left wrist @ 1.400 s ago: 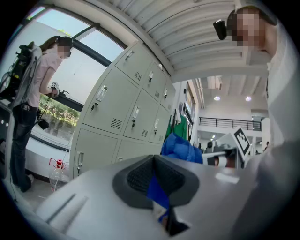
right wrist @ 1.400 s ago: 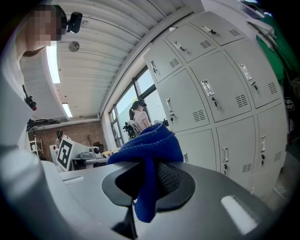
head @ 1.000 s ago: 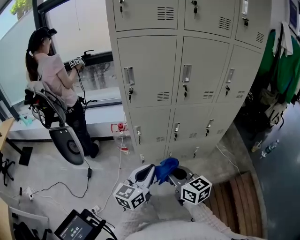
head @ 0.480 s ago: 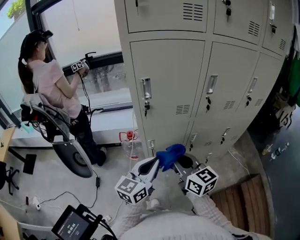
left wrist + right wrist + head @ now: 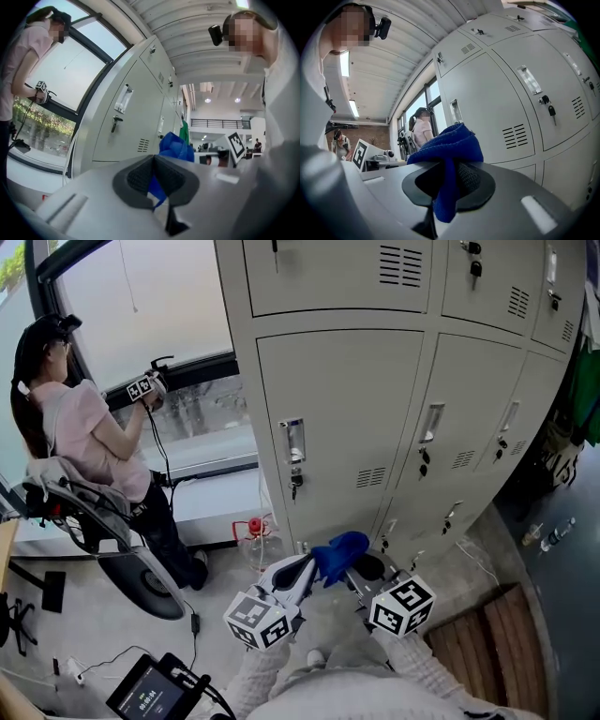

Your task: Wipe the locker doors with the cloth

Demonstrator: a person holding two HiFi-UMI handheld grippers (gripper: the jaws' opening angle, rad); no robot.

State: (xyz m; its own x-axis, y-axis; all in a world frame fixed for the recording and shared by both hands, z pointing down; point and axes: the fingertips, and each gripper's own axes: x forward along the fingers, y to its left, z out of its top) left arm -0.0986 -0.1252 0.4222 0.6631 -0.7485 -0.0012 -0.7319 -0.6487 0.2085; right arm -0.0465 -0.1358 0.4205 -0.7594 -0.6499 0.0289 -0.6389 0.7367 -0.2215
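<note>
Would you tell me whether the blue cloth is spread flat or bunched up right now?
Bunched up: the blue cloth sits as a wad, pinched by the left hand-held gripper and the right hand-held gripper.

Blue cloth being held before grey locker doors
Crumpled, it is bulging up where the left gripper and right gripper are pinching it; doors standing shut.
</note>
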